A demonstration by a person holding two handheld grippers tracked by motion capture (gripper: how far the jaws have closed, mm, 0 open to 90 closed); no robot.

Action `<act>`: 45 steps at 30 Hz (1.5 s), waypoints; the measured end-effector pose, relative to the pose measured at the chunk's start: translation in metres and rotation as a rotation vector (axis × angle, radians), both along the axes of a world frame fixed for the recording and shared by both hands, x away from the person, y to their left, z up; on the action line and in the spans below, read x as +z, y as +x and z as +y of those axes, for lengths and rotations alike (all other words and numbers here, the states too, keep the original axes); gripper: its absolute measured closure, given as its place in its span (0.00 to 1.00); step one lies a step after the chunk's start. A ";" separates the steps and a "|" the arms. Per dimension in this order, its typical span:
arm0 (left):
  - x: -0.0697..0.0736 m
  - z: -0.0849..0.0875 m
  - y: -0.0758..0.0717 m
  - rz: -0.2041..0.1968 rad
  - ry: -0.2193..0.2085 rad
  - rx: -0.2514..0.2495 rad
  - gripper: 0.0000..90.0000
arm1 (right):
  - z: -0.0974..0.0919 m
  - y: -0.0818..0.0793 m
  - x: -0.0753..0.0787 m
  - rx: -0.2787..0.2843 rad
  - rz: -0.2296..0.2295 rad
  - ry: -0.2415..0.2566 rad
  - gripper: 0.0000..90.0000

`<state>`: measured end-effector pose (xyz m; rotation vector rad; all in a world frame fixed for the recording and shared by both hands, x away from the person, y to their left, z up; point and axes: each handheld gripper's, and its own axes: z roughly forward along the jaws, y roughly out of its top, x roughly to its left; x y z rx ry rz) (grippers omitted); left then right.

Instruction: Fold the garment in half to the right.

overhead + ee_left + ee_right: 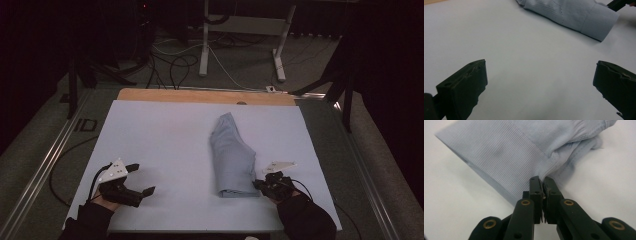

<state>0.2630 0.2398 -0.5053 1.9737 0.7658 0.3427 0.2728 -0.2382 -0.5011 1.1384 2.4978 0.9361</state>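
Where the pale sheet (pixel 165 150) covers the wooden table (pixel 150 95), one folded garment (pixel 231 157) lies right of centre, long axis running away from the person, near end toward the table's front edge. Light blue-grey fabric. Fine ribbing shows across the wide band at its near end in the right gripper view (pixel 499 155); rows of tiny perforations mark the cloth further up in the left gripper view (pixel 554 10). Folded to a narrow strip, broader in the middle, tapering to a rounded far tip. Probably a shirt or similar top, though the fold hides its cut.

Two grippers, one per hand; two dark sleeves at the bottom of the high view.

Right gripper (pixel 262 183): at the garment's near right corner. Jaws nearly together, a pinch of the ribbed hem caught between the pads (pixel 542 185); cloth bunches and puckers just beyond the tips.

Left gripper (pixel 142 179): well apart from the garment, over bare sheet at the near left. Jaws spread wide, nothing between them (pixel 540 82). From its own camera the garment sits at upper right, the right gripper's dark tip (pixel 617 3) touching its corner.
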 end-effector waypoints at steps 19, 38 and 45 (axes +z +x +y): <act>0.001 0.001 0.000 -0.006 0.003 0.003 0.00 | -0.035 0.001 -0.020 -0.086 0.074 0.023 0.96; 0.001 0.004 0.000 -0.009 -0.007 0.012 0.00 | -0.036 0.004 -0.003 -0.073 0.039 0.005 0.75; 0.001 0.003 0.000 -0.011 -0.002 0.007 0.00 | -0.002 0.011 0.034 0.049 -0.060 0.067 0.90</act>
